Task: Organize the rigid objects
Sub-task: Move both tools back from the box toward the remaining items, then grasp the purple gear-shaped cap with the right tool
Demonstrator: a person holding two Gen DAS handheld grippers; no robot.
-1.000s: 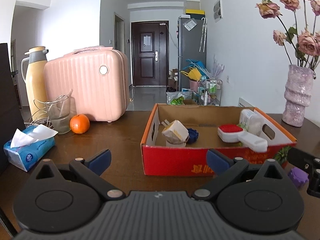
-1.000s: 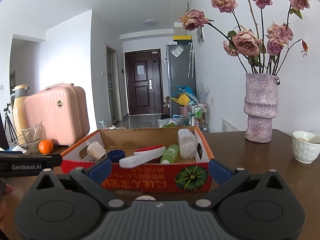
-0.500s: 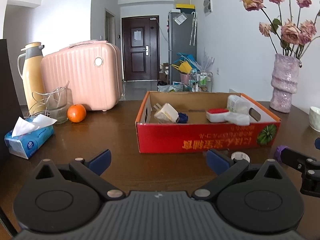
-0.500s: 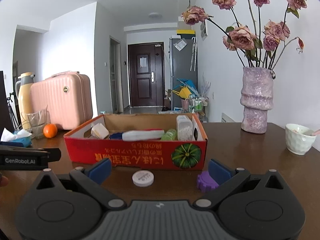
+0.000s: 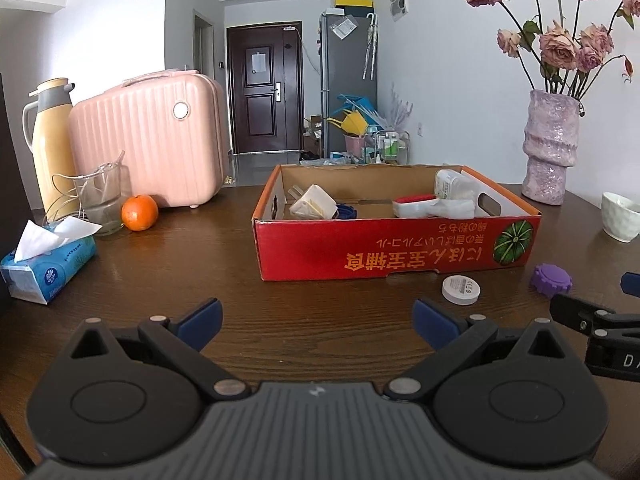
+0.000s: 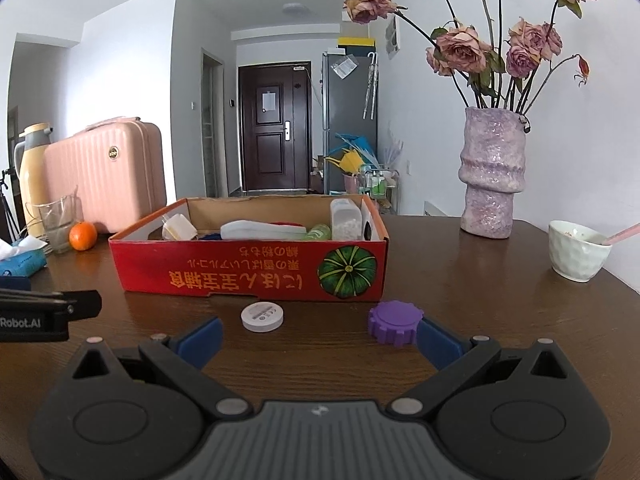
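A red cardboard box [image 5: 384, 252] [image 6: 248, 272] sits mid-table and holds a white plug [image 5: 314, 205], a white and red tool [image 5: 424, 205], a clear jar [image 6: 346, 220] and other small items. In front of it on the wood lie a white round disc [image 5: 461, 289] [image 6: 262, 317] and a purple toothed cap [image 5: 551, 278] [image 6: 395, 322]. My left gripper [image 5: 318, 320] is open and empty, well short of the box. My right gripper [image 6: 318, 336] is open too; the purple cap lies just beyond its right fingertip [image 6: 438, 342].
A pink suitcase [image 5: 152, 140], a yellow thermos [image 5: 50, 140], a glass [image 5: 100, 200], an orange [image 5: 139, 213] and a tissue pack [image 5: 44, 264] stand at the left. A purple vase [image 6: 491, 176] with dried roses and a white bowl [image 6: 578, 254] stand at the right.
Both grippers have drawn back from the box, which looks smaller now. The white disc and purple cap have come into view in front of it. Both stay open.
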